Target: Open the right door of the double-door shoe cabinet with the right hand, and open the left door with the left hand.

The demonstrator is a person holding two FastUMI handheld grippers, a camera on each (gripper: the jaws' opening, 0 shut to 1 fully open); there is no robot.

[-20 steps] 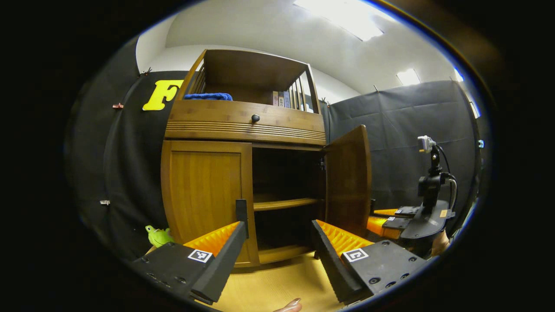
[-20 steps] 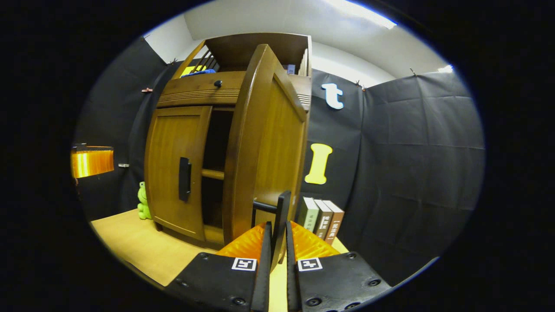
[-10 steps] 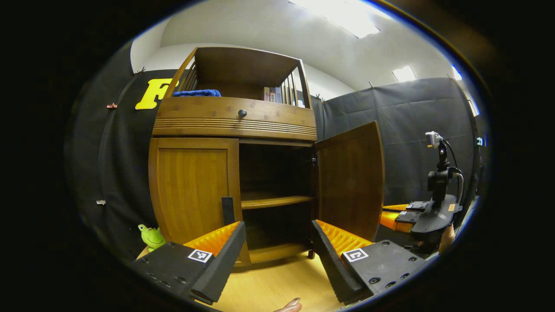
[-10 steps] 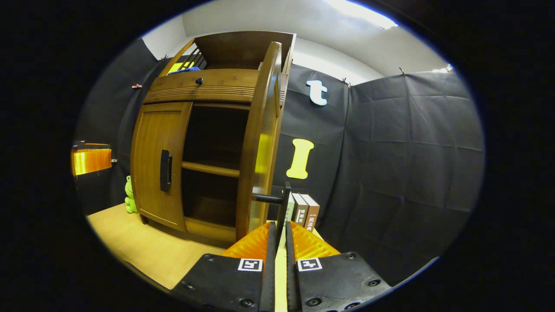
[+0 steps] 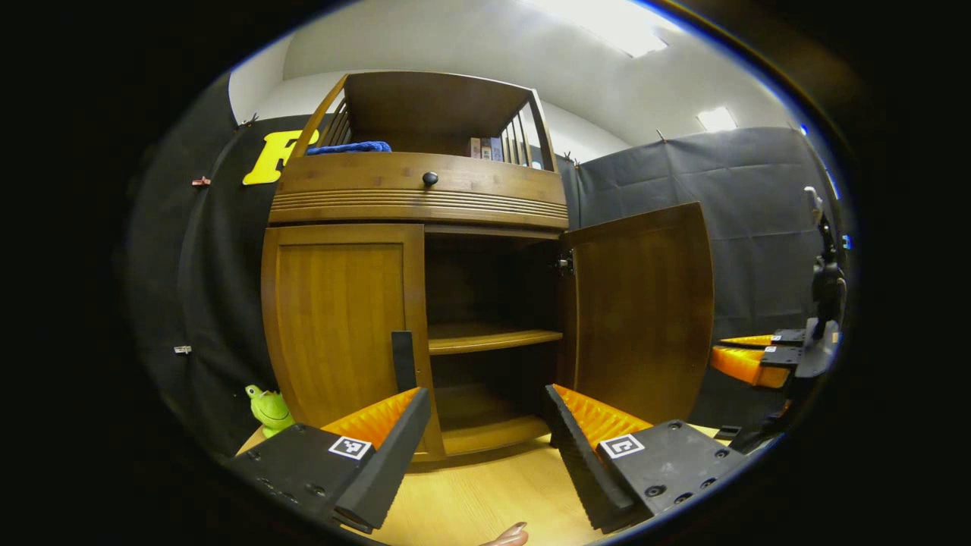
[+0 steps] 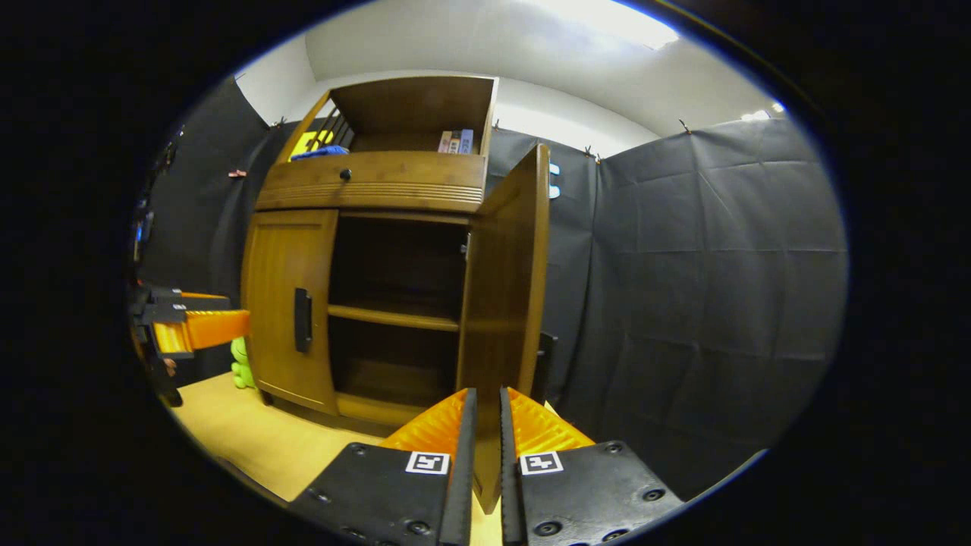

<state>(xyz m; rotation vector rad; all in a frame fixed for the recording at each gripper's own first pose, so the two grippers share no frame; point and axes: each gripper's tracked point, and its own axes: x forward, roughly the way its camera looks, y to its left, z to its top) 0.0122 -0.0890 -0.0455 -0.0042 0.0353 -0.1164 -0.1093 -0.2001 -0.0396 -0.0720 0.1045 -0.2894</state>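
No words, brand names or numbers can be read anywhere in either view. The only sign-like marks are small square black-and-white coded tags (image 5: 350, 447), one on the top of each half of the near tool body at the bottom of the left gripper view and likewise at the bottom of the right gripper view; they carry block patterns, not letters. The books (image 5: 485, 148) on the cabinet's top shelf, upper middle of the left gripper view, show their spines, but any print on them is too small to make out.
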